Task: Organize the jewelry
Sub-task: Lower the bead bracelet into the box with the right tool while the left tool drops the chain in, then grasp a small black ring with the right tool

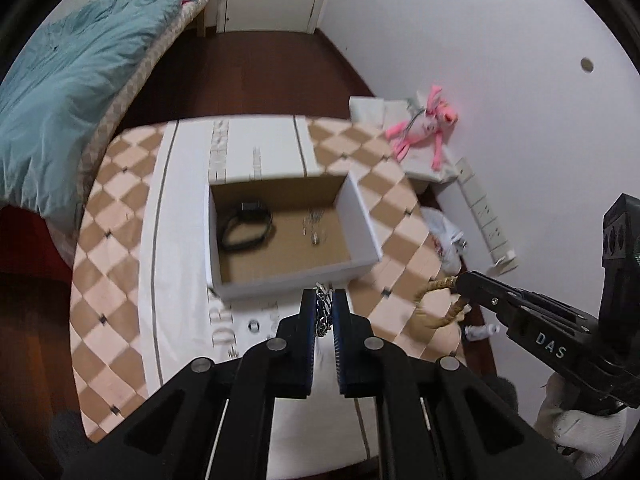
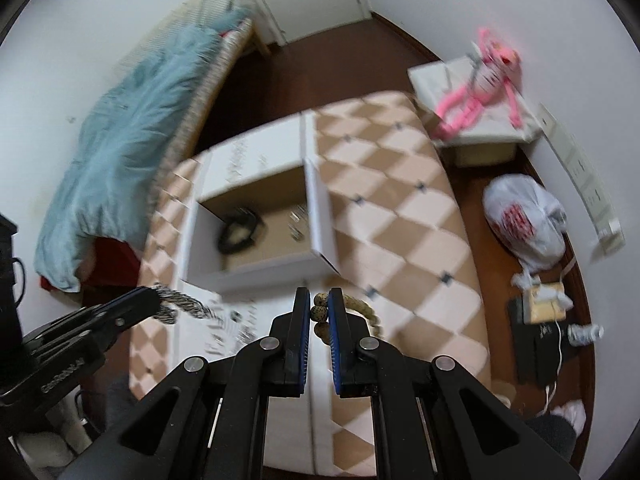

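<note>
A: The chain [image 1: 324, 312] looks like shiny metal, and the box [image 1: 362, 216] is matt white cardboard, brown and dull inside.

B: Yes. The bracelet [image 2: 362, 307] has rough, speckled beads. The tablecloth [image 2: 400, 208] looks like smooth matt cloth, and the blanket [image 1: 60, 92] is soft, wrinkled fabric.

Both handheld tools are matte black plastic: the left gripper [image 1: 324, 308] and right gripper [image 2: 319, 308] each carry two flat fingers [image 1: 307, 320] lined with ridged blue pads, on angular linkage arms with triangular cut-outs and round silver pivot pins. White letters "DAS" mark the right gripper's side. A white knitted glove [image 1: 576, 432] covers the hand beneath it.
</note>
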A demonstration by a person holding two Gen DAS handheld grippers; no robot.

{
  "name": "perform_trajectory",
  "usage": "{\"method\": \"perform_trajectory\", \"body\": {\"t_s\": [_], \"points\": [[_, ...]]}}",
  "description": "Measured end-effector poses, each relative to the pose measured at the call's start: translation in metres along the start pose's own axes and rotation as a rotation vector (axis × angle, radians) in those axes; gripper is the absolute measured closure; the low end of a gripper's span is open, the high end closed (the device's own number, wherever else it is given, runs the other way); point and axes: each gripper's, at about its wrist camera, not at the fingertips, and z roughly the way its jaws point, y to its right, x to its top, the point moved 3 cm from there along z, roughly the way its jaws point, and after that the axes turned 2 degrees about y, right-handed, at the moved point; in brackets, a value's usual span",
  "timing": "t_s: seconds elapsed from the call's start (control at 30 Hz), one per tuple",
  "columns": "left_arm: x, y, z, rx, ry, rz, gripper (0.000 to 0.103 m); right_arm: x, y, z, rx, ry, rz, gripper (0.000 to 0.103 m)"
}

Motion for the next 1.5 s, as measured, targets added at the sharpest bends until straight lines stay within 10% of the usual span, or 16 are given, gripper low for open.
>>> {"method": "perform_trajectory", "body": {"t_s": [0.3, 0.7, 0.87, 1.13, 1.27, 1.5], "points": [[0.05, -0.036, 0.023, 0.0, -0.033, -0.042, 0.098, 0.059, -0.045, 0.022, 0.039, 0.009, -0.086, 0.094], [0.062, -0.07, 0.074, 0.005, -0.18, -0.166, 0.095, 0.071, -0.06, 0.106, 0.078, -0.193, -0.081, 0.094], [0.056, -0.079, 0.076, 0.088, -0.162, -0.163, 0.043, 0.054, -0.037, 0.143, 0.039, -0.333, -0.051, 0.092], [0.04, -0.095, 0.071, 0.242, -0.108, -0.144, 0.015, 0.051, -0.026, 0.123, -0.085, -0.245, -0.126, 0.051], [0.028, -0.095, 0.07, 0.308, -0.079, -0.126, 0.007, 0.042, -0.024, 0.12, -0.232, -0.202, -0.194, 0.011], [0.011, -0.093, 0.071, 0.367, -0.056, -0.1, 0.004, 0.028, -0.015, 0.121, -0.347, -0.167, -0.214, 0.004]]}}
